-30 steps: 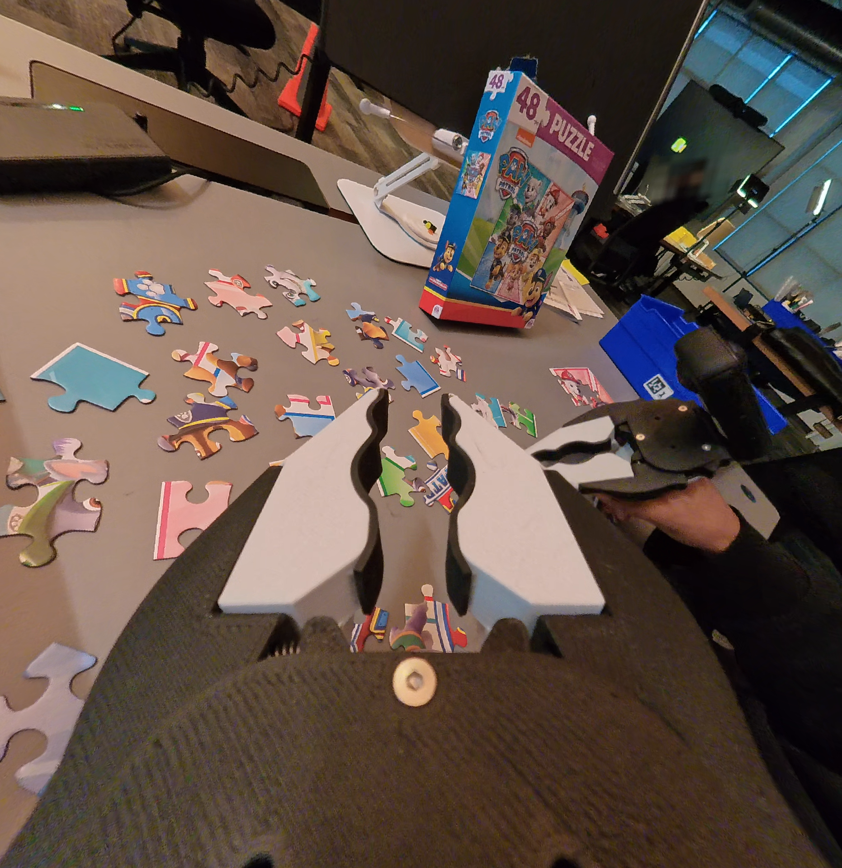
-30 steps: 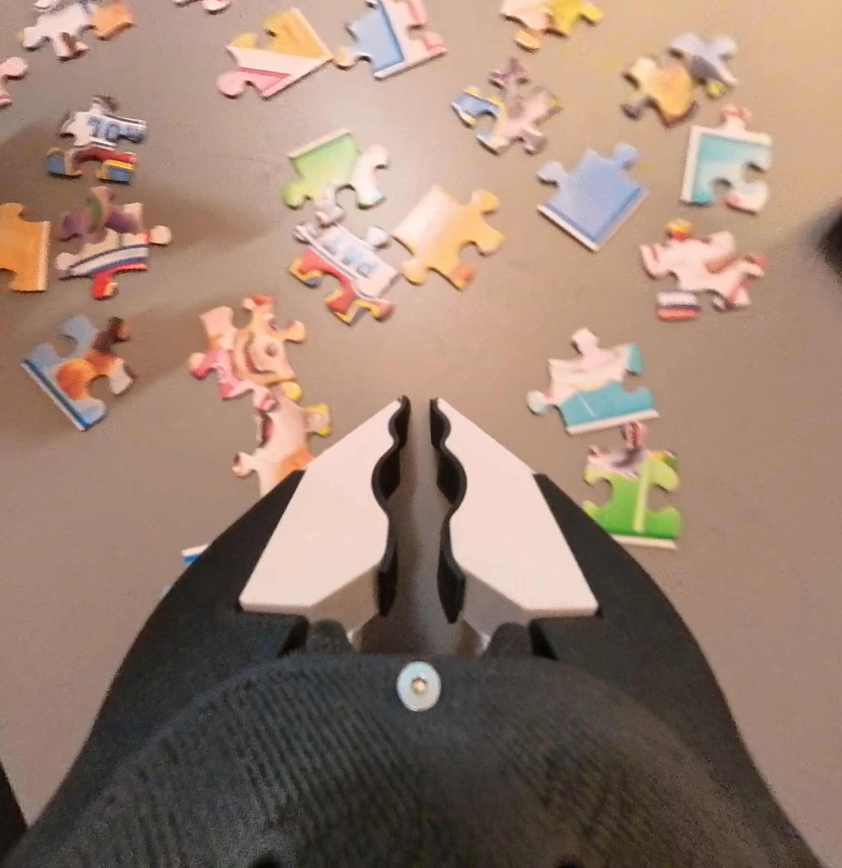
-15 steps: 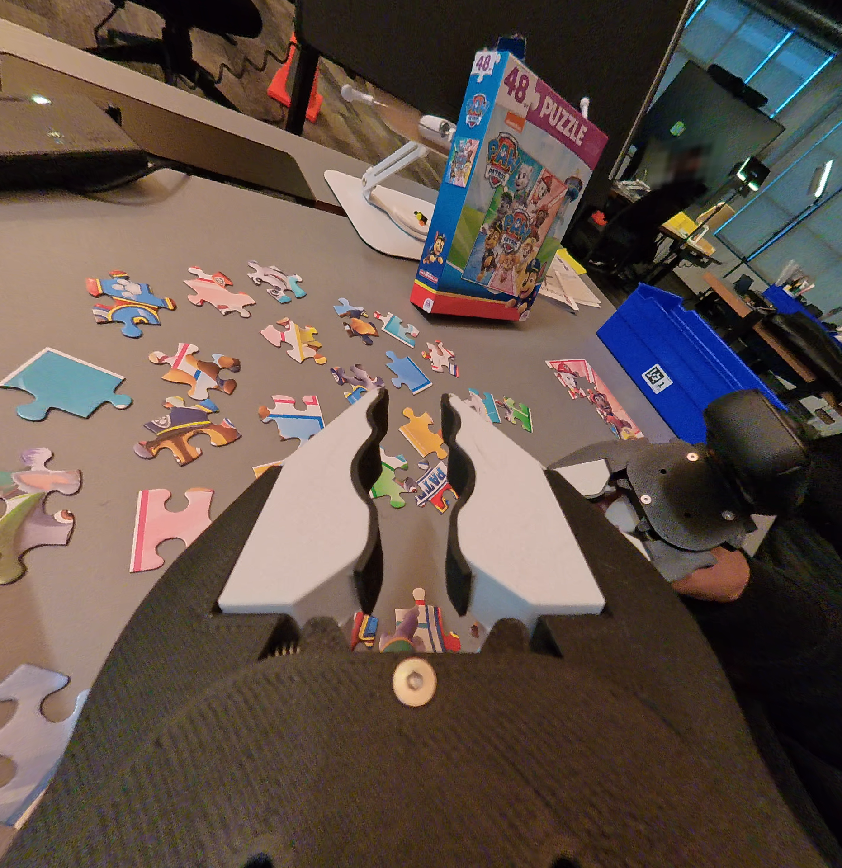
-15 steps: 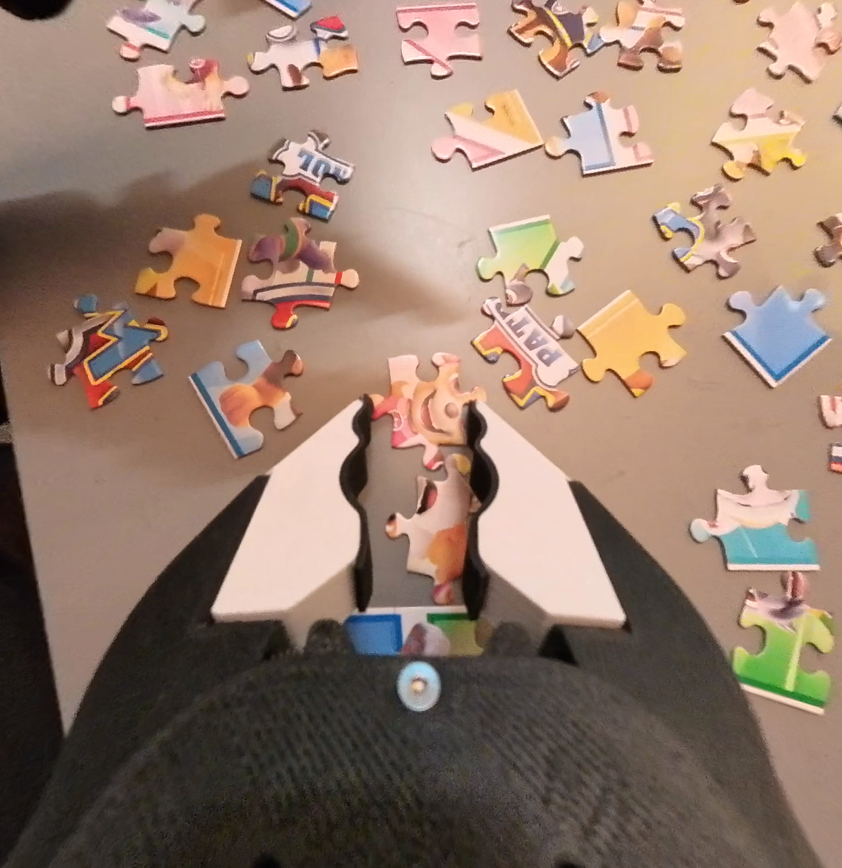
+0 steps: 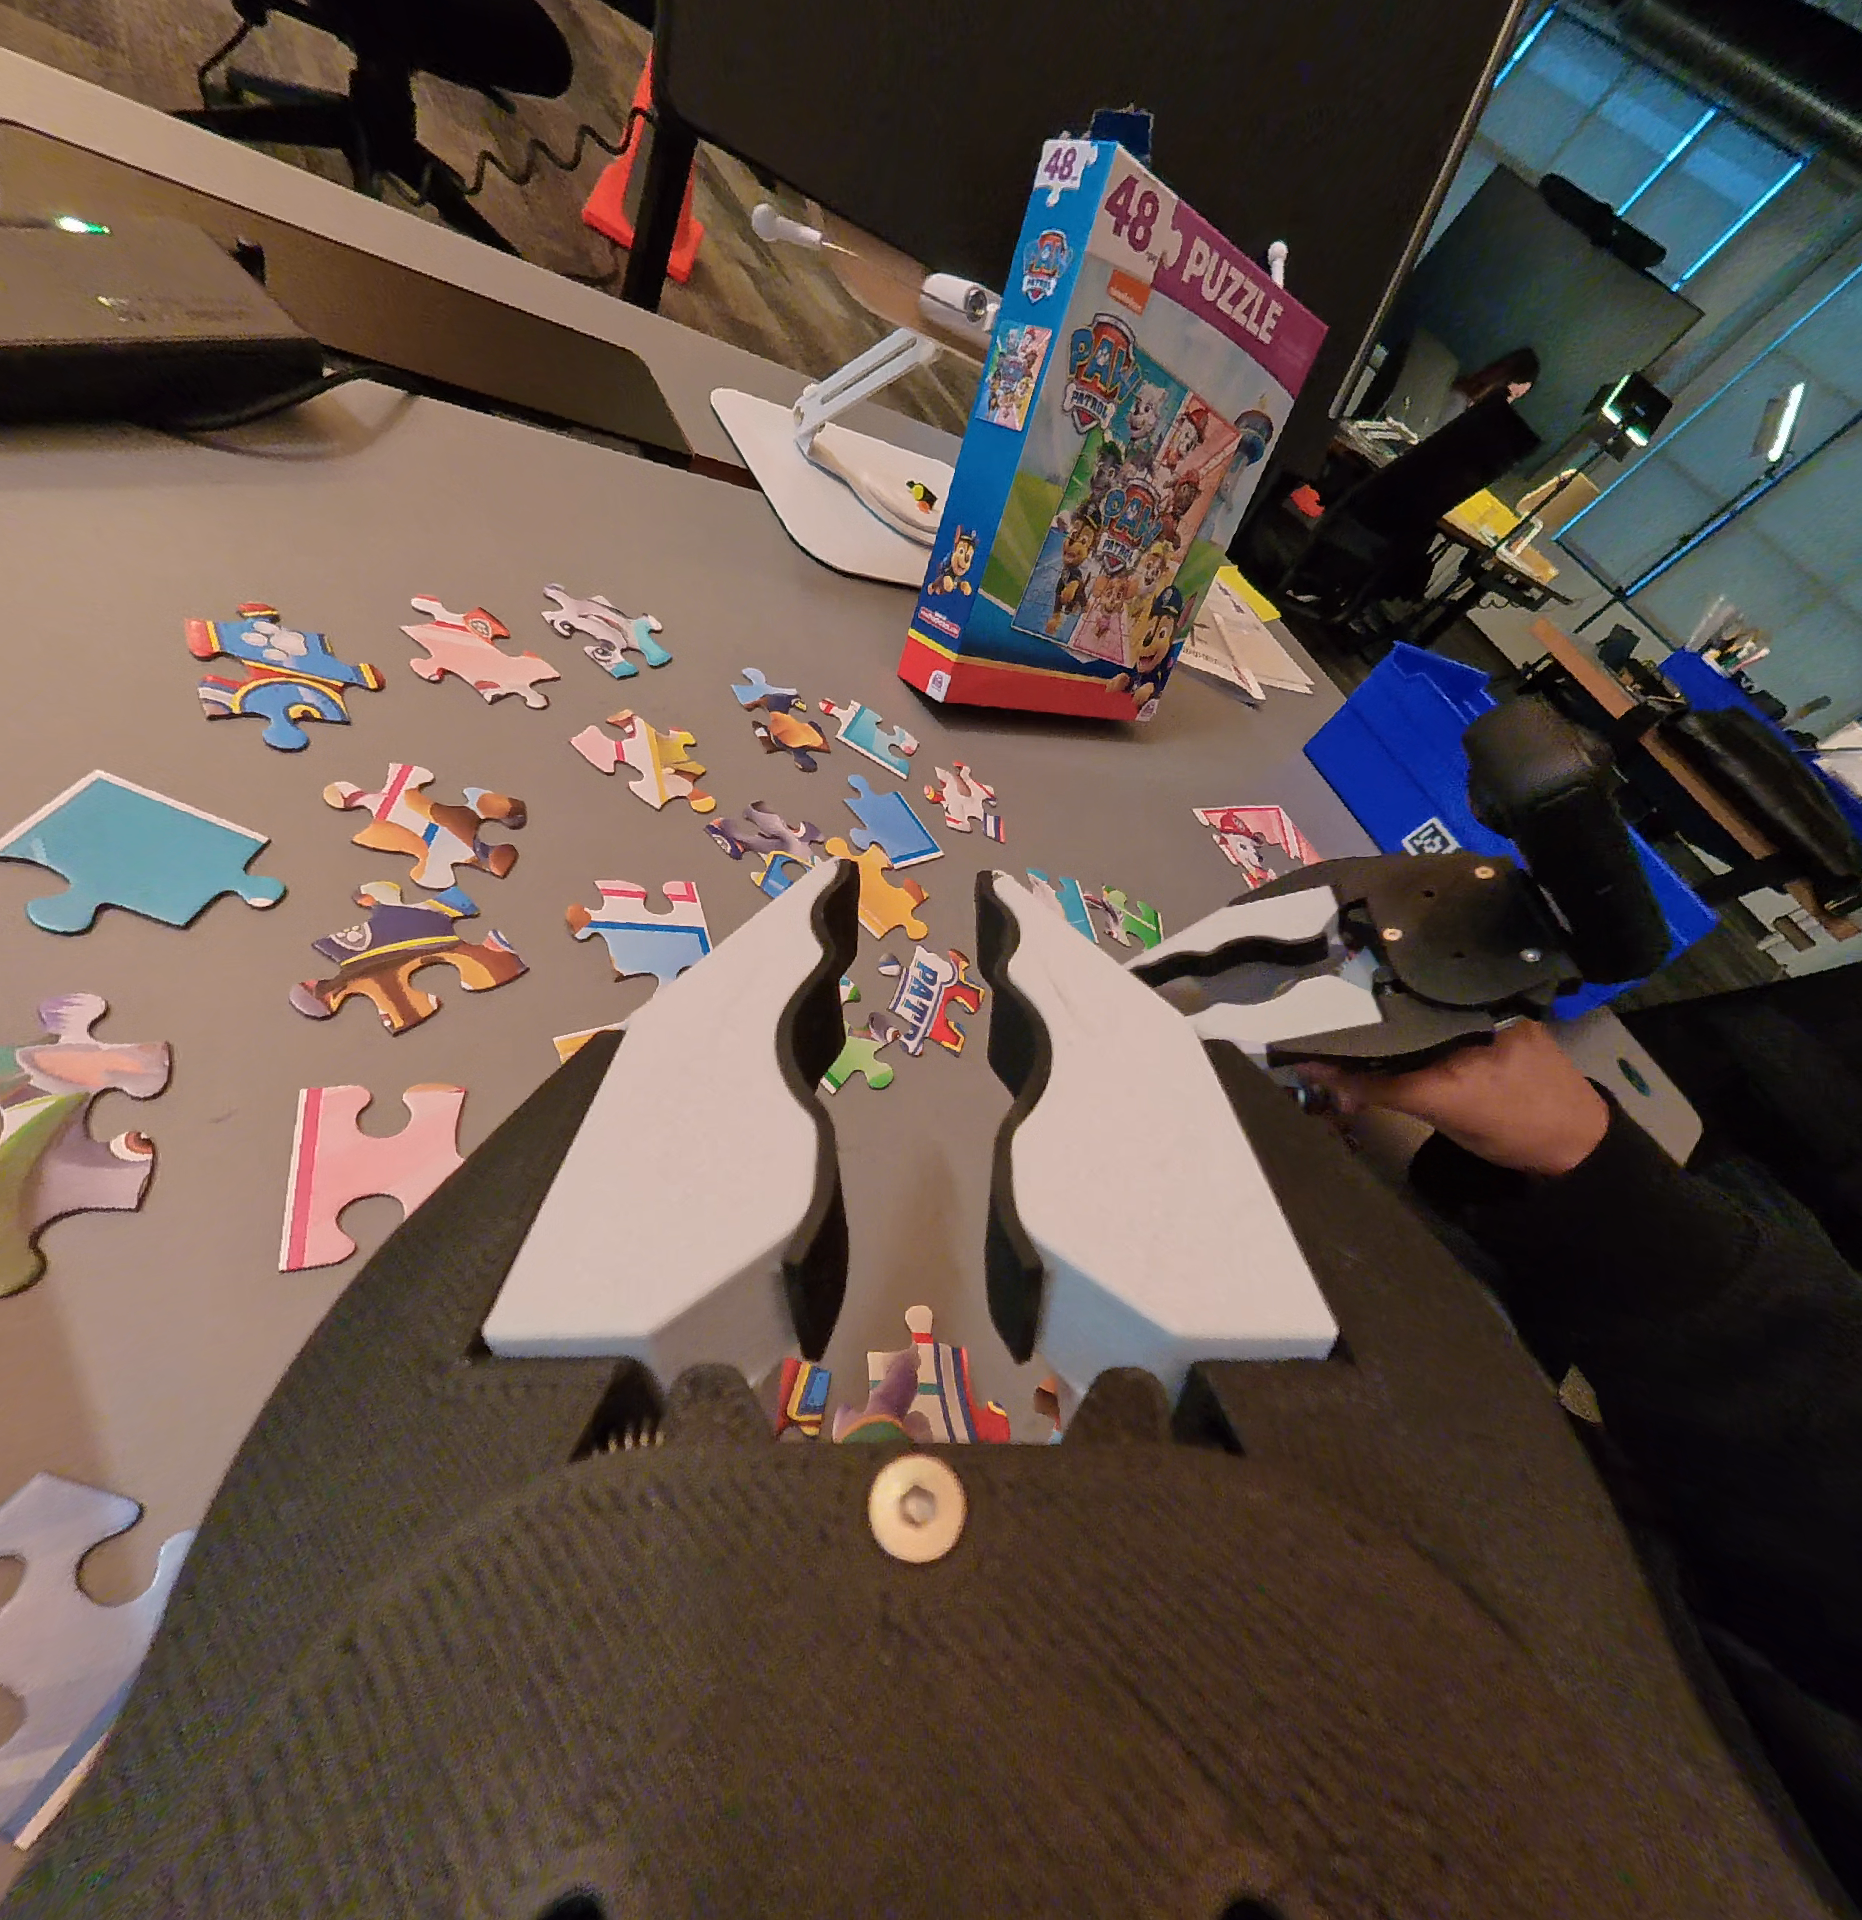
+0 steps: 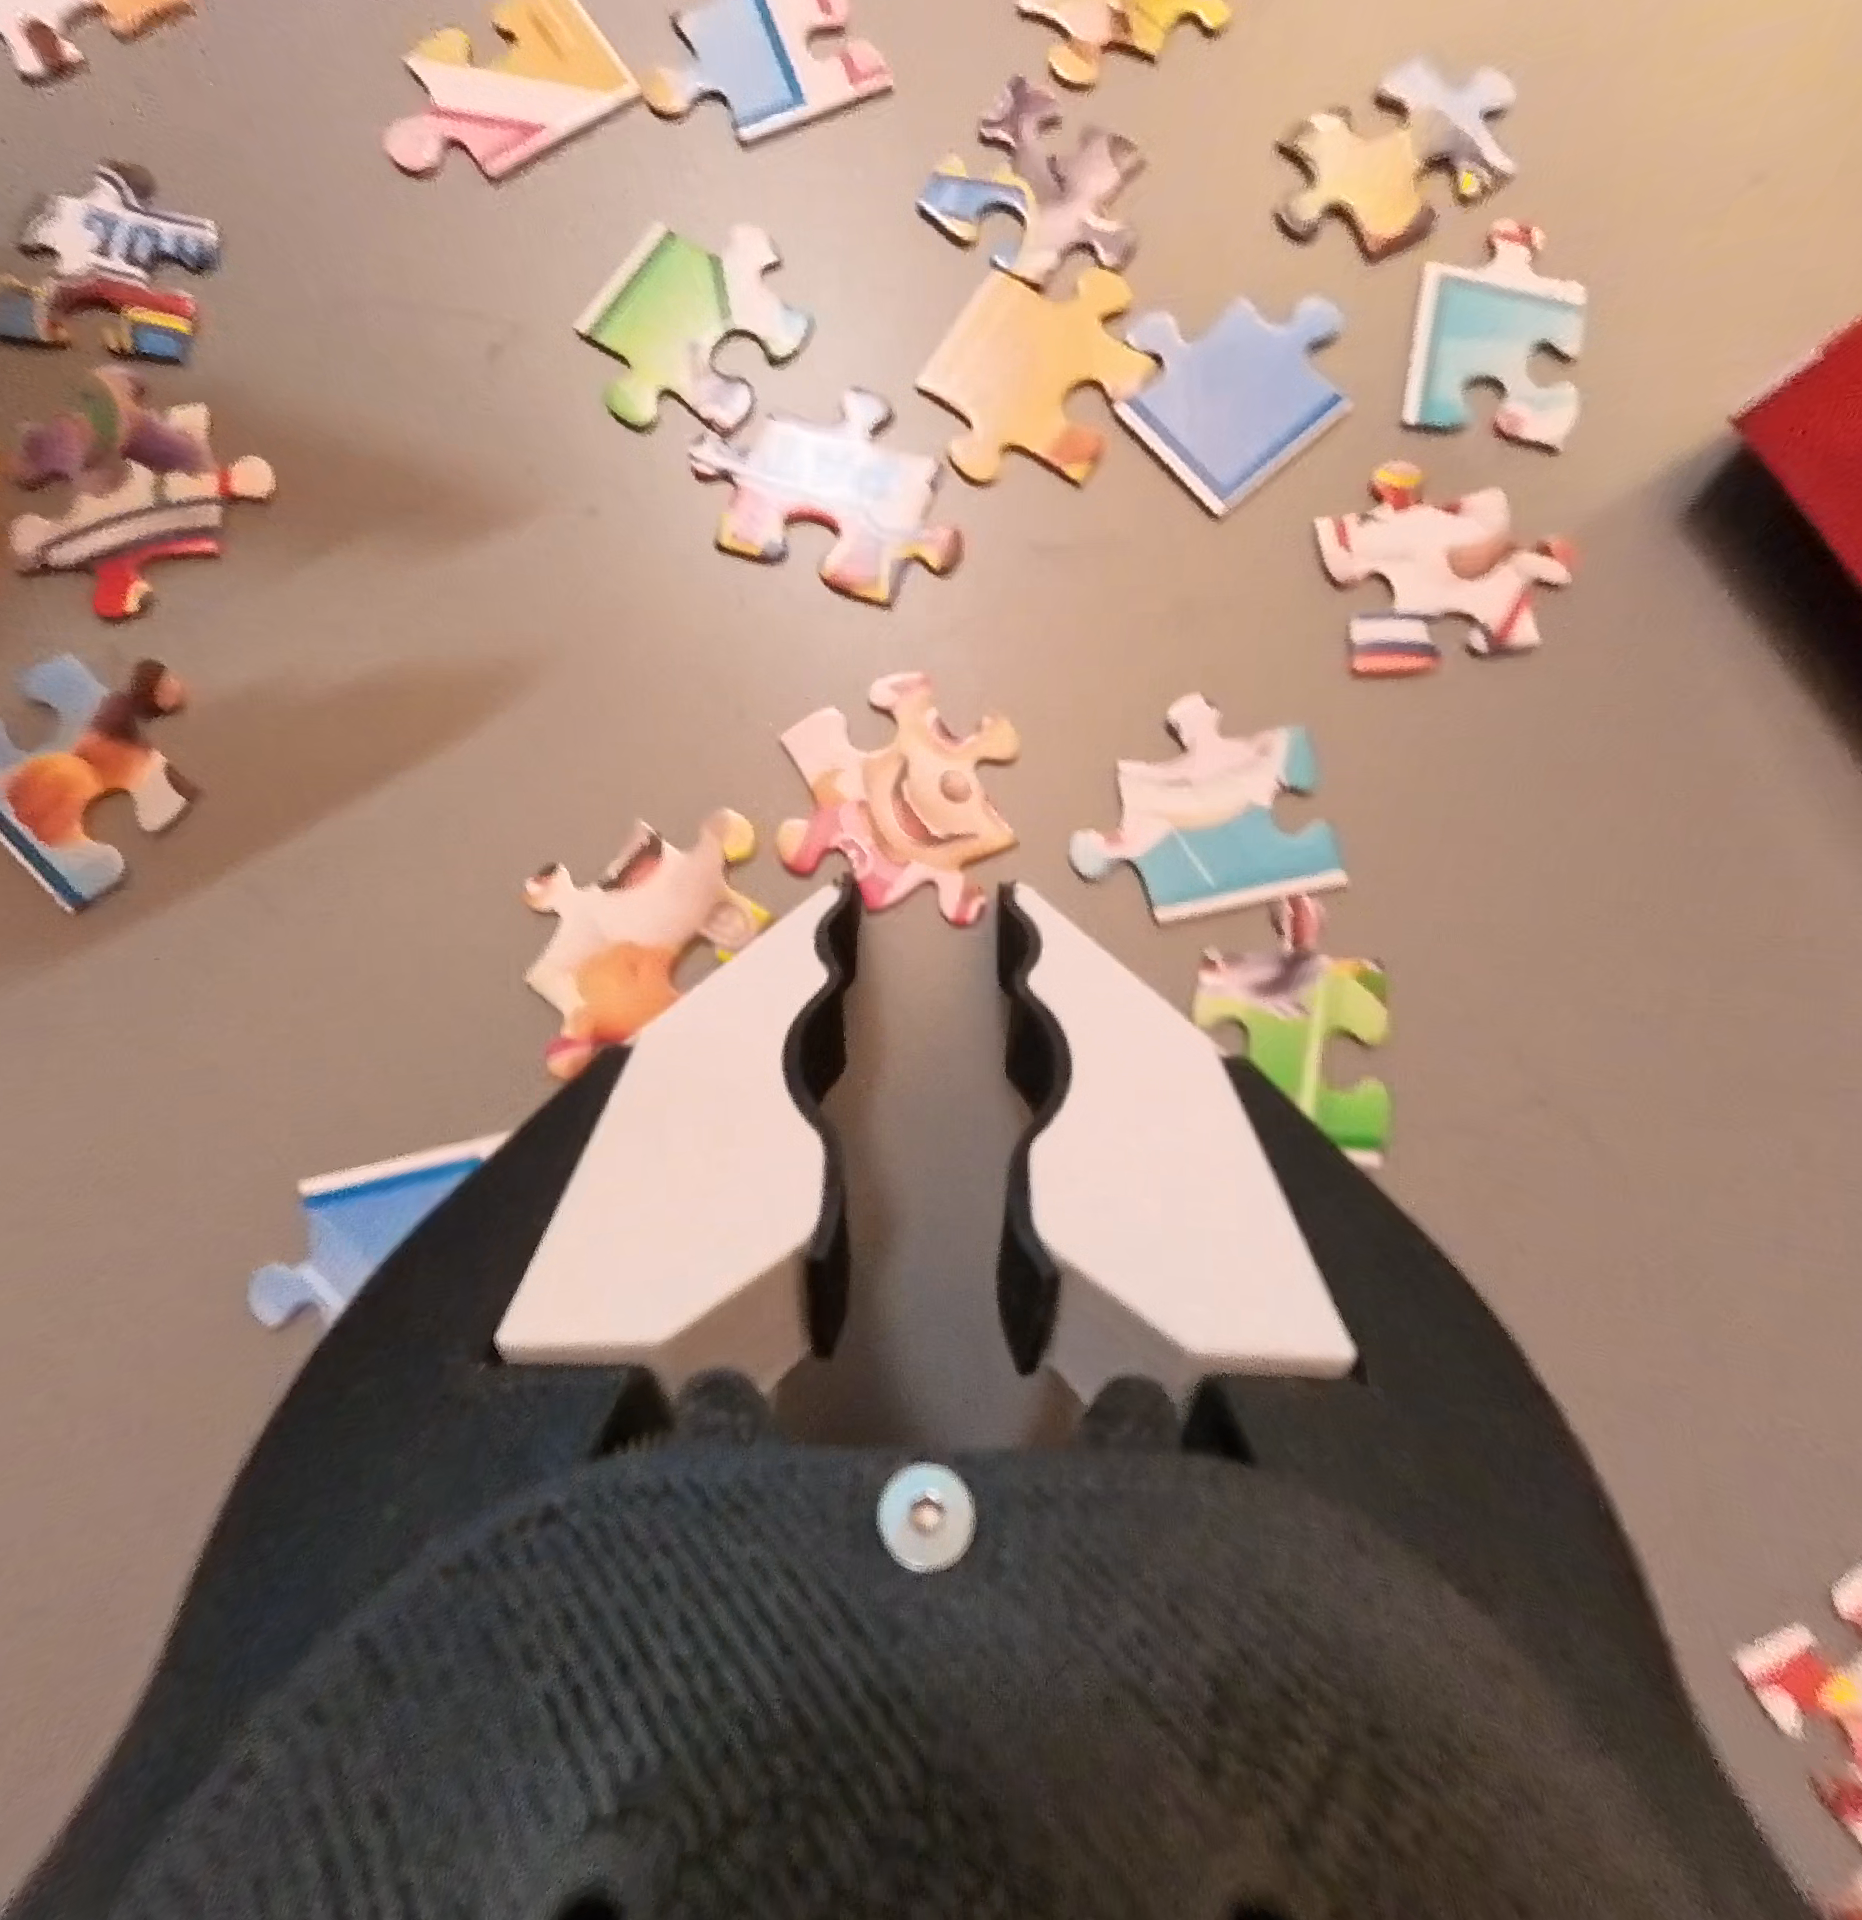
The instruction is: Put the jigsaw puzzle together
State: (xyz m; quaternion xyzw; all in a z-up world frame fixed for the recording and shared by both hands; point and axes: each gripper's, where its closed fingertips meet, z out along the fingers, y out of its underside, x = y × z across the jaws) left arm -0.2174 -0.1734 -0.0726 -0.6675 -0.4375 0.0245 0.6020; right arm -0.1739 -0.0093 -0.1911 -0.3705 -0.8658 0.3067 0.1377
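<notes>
Many loose jigsaw pieces lie face up on the grey table [image 5: 491, 499]. My left gripper [image 5: 916, 883] is open and empty and hovers over an orange-yellow piece [image 5: 891, 896] and a red, white and blue piece [image 5: 932, 997]. My right gripper [image 6: 927, 899] is open and empty. Its fingertips stand just short of a pink and tan piece [image 6: 896, 800] that lies flat on the table. A white and orange piece [image 6: 636, 935] lies left of its left finger. The right gripper also shows in the left wrist view [image 5: 1155, 966], held low by a hand, with its jaws a little apart.
A puzzle box [image 5: 1103, 447] stands upright at the back of the table; its red edge shows in the right wrist view [image 6: 1831, 457]. A white stand [image 5: 854, 457] sits behind it, a black device [image 5: 106, 312] lies far left, and a blue bin [image 5: 1405, 748] is beyond the right edge.
My right gripper opened wide over the pink and the white-orange pieces, then narrowed and drew back. The pink piece now lies farther right, apart from the white-orange one. My left gripper's jaws kept their gap.
</notes>
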